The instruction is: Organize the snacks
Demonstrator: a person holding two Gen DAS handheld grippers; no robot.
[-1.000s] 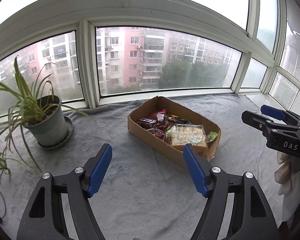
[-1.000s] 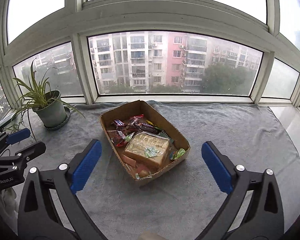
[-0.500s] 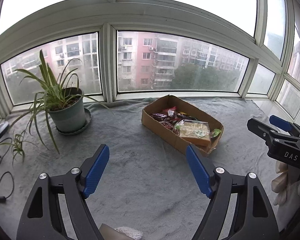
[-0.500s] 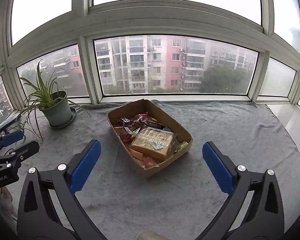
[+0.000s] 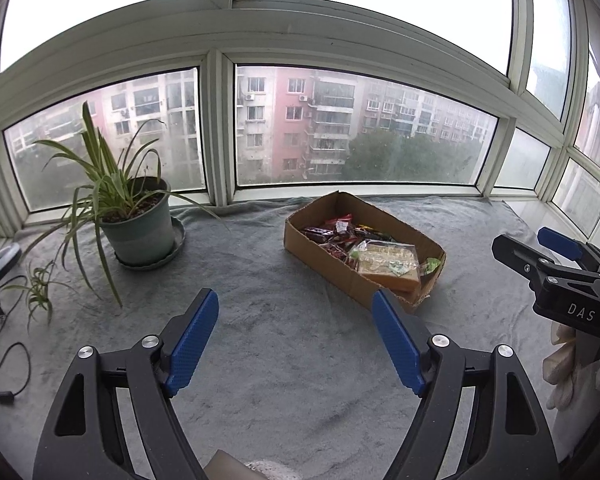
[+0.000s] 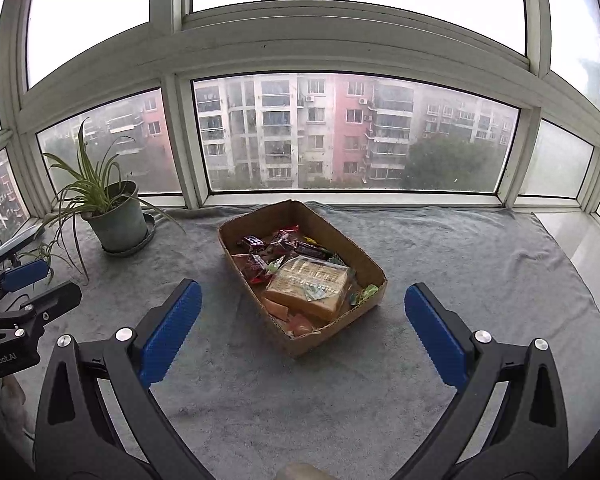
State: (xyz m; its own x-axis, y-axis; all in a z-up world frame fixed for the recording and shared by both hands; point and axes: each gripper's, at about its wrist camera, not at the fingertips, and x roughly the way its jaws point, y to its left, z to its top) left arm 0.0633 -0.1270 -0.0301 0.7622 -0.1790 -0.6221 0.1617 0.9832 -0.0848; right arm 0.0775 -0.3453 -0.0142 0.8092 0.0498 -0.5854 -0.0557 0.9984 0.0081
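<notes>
A shallow cardboard box (image 6: 374, 274) holds a wrapped tan loaf (image 6: 314, 286) and dark and red snack packets (image 6: 270, 250), their labels unreadable. Left gripper (image 5: 294, 338) and right gripper (image 6: 302, 330) jaws stand wide, holding nothing.

Open left tool (image 5: 294, 338), snack box (image 5: 320, 256), plant (image 5: 136, 216)

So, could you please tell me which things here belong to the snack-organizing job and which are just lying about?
Part of the job:
- cardboard box
- wrapped snack bars in it
- large clear-wrapped cake pack in it
- left gripper and right gripper, jaws open and empty

Just lying about:
- potted plant on its saucer
- grey cloth
- black cable
</notes>
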